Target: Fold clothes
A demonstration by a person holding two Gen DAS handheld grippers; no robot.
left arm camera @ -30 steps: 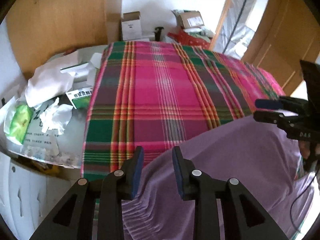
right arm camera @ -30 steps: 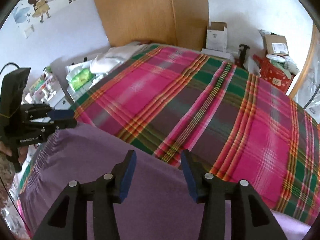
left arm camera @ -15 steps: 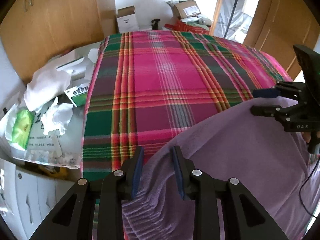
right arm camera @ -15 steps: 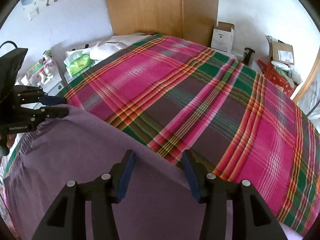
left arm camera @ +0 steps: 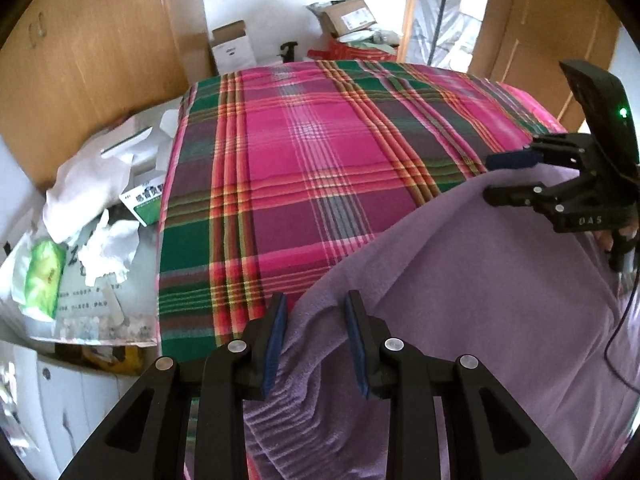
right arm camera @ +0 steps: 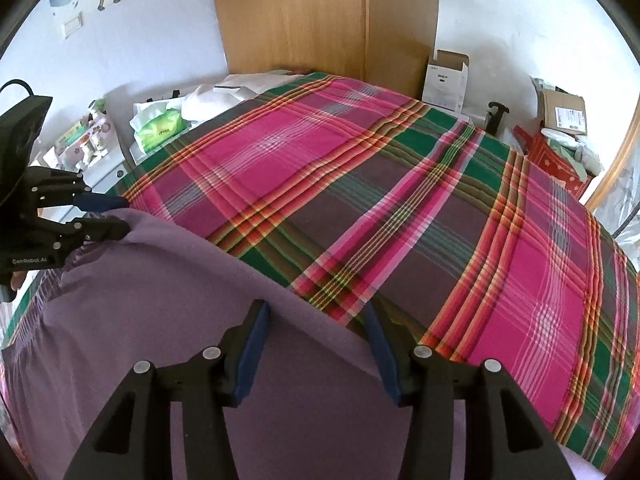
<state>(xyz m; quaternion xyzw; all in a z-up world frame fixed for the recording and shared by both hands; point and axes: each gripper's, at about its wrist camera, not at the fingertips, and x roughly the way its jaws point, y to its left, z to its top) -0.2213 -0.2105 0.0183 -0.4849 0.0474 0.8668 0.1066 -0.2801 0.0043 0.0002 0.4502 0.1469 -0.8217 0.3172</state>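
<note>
Legible writing: "GenRobot.AI" on the left gripper [right arm camera: 94, 216] body, seen from the right wrist; "DAS" on the right gripper [left arm camera: 508, 178] body, seen from the left wrist. Box labels at the far wall are unreadable. The purple garment [left arm camera: 500, 320] lies on the plaid bedspread [left arm camera: 320, 168] at the near edge of the bed. Left fingers [left arm camera: 276, 340] stand apart with a fabric fold bunched between them; whether they clamp it cannot be told. Right fingers [right arm camera: 250, 360] stand apart above the cloth's edge. Against the earlier frames, more bedspread is uncovered.
</note>
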